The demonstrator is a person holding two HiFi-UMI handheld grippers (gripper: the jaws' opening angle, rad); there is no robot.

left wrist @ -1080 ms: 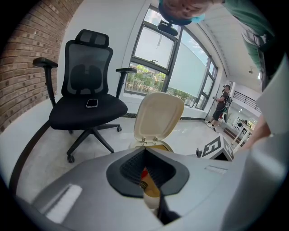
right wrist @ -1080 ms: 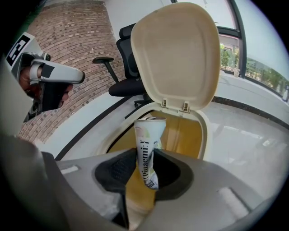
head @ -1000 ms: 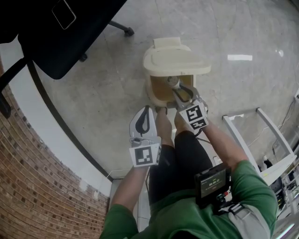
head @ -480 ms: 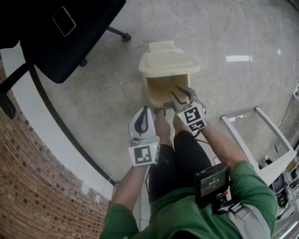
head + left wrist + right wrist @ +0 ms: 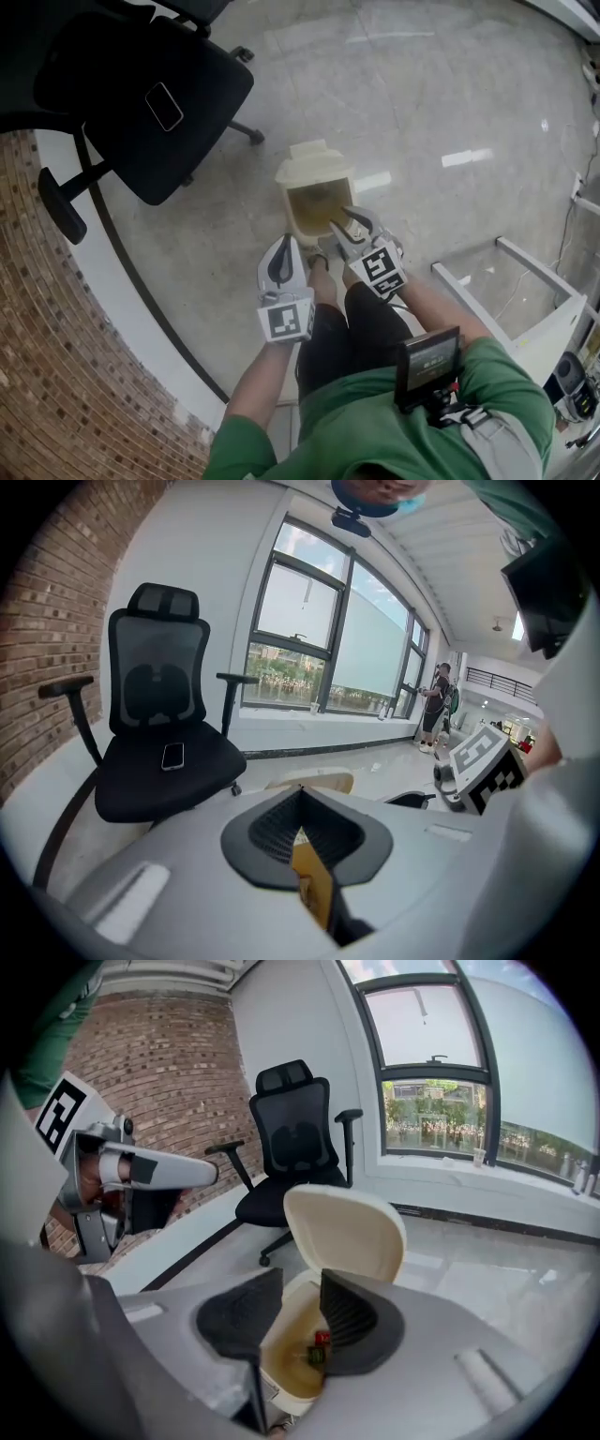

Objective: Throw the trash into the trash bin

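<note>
The cream trash bin stands on the floor in front of the person's feet, its lid tipped up. My right gripper hangs open over the bin's near edge with nothing between its fingers. In the right gripper view, small red and dark trash lies at the bottom of the bin between the spread jaws. My left gripper is held left of the bin and is shut. A thin tan strip shows in the slit between its jaws; what it is I cannot tell.
A black office chair with a phone on its seat stands at the back left. A brick wall runs along the left, and a white frame stands at the right. The floor is polished grey stone.
One second ago my right gripper held a pale round piece over the bin. It has since opened, the piece is gone from it, and it has drawn back toward the person.
</note>
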